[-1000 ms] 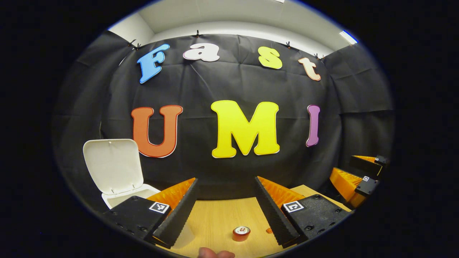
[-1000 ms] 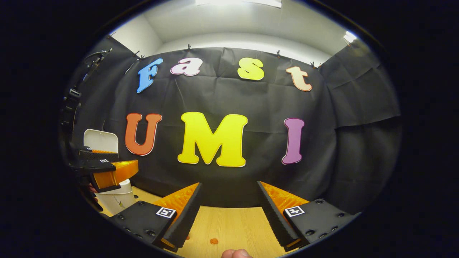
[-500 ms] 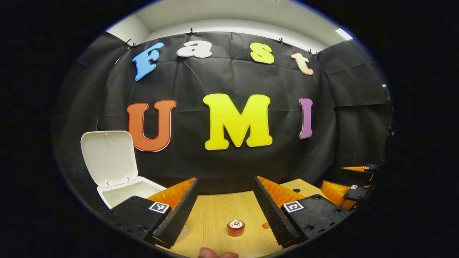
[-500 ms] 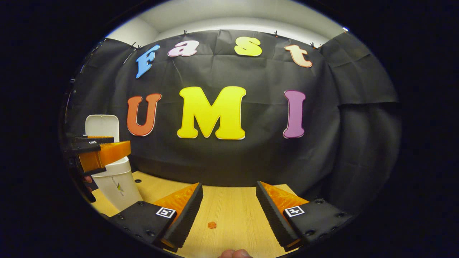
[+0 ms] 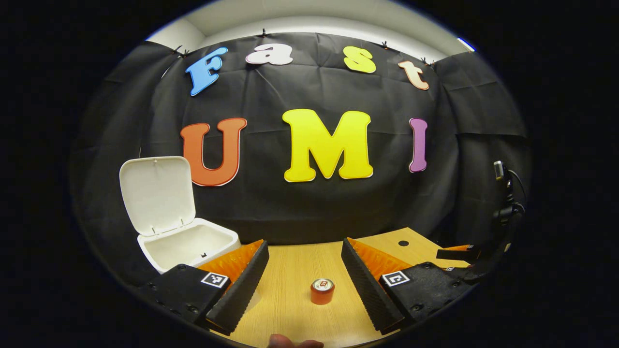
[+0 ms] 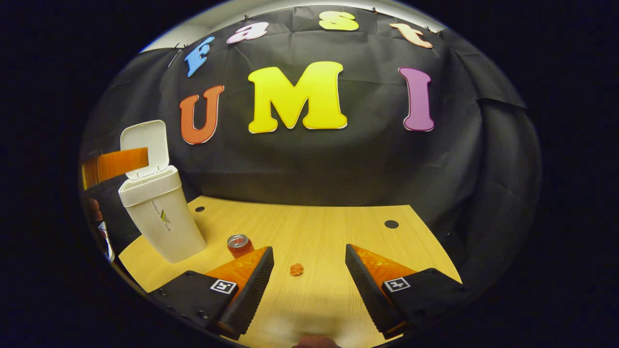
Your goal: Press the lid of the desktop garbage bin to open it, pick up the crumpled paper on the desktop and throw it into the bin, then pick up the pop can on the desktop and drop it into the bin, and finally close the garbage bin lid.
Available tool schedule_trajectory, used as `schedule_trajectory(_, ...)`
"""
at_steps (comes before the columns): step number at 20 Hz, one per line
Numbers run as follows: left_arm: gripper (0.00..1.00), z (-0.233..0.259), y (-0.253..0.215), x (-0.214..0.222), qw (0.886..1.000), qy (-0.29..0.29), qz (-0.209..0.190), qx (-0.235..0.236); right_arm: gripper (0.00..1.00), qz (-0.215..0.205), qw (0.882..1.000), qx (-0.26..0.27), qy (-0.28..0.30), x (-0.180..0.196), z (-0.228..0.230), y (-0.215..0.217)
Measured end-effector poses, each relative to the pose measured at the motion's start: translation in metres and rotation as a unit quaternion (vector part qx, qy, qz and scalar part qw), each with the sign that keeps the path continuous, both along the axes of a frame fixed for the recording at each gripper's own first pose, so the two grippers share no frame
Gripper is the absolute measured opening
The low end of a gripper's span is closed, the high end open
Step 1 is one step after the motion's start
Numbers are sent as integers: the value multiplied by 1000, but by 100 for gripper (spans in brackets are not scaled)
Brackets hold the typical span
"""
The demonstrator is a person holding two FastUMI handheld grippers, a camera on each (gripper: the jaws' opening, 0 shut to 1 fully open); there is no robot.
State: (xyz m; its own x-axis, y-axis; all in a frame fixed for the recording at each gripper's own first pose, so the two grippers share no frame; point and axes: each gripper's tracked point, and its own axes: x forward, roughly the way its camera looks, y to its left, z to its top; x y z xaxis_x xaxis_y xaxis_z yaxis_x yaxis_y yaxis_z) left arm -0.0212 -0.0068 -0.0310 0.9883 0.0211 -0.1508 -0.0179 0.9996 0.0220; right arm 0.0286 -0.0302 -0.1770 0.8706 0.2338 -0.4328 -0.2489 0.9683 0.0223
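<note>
Can lined up ahead of your left gripper, bin lid up

Your left gripper (image 5: 304, 280) is spread wide and empty, with the pop can (image 5: 322, 291) upright on the table (image 5: 290, 314) between its fingers but farther out; the right gripper (image 6: 309, 285) is likewise released over a small orange crumpled paper (image 6: 296, 269). Come in too fast or off-centre and a finger will likely tip the can and send it rolling. The bin (image 6: 162, 220) stands near; a careless swing could knock its raised lid (image 5: 157, 193) shut.
</note>
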Motion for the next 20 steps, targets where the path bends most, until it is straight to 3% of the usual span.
schedule_trajectory(11, 99, -16, 36, -34, 997, 37, 66, 6, 95, 79, 992, -46, 92, 41, -102, 39)
schedule_trajectory(20, 99, -18, 84, -73, 986, 50, 159, 18, 95, 120, 974, -108, 156, 67, -184, 56)
